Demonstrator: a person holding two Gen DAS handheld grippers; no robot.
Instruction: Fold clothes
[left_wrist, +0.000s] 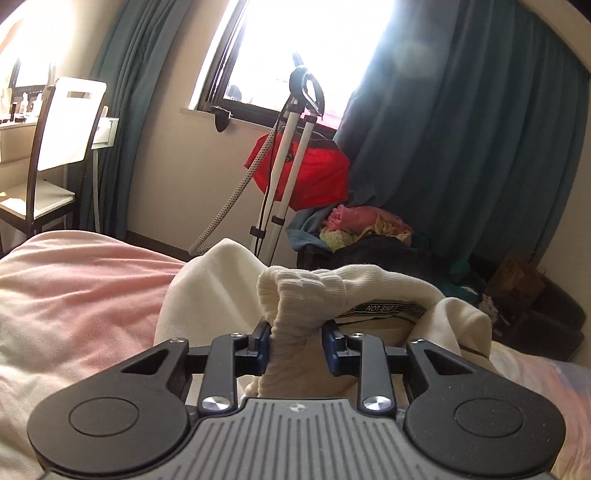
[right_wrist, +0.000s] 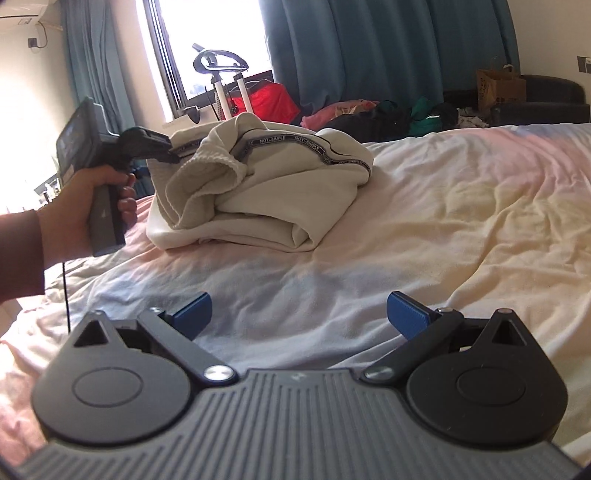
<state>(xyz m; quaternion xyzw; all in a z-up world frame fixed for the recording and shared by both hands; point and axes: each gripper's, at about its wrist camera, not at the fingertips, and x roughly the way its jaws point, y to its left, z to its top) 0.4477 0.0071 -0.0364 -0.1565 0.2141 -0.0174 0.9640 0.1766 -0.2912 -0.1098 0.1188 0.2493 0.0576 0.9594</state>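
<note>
A cream sweatshirt (right_wrist: 258, 192) with a black "NOT SIMPLE" printed band lies bunched on the bed. My left gripper (left_wrist: 296, 341) is shut on its ribbed cuff (left_wrist: 295, 295), which bulges up between the blue pads. In the right wrist view the left gripper (right_wrist: 162, 149) is at the garment's upper left, held by a hand. My right gripper (right_wrist: 298, 314) is open and empty, low over the sheet, in front of the sweatshirt and apart from it.
The bed sheet (right_wrist: 443, 206) is pale pink and white, and wrinkled. Beyond the bed stand a garment steamer (left_wrist: 291, 155), a red bag (left_wrist: 314, 173), a pile of clothes (left_wrist: 362, 225), teal curtains and a window. A white chair (left_wrist: 55, 147) stands at the left.
</note>
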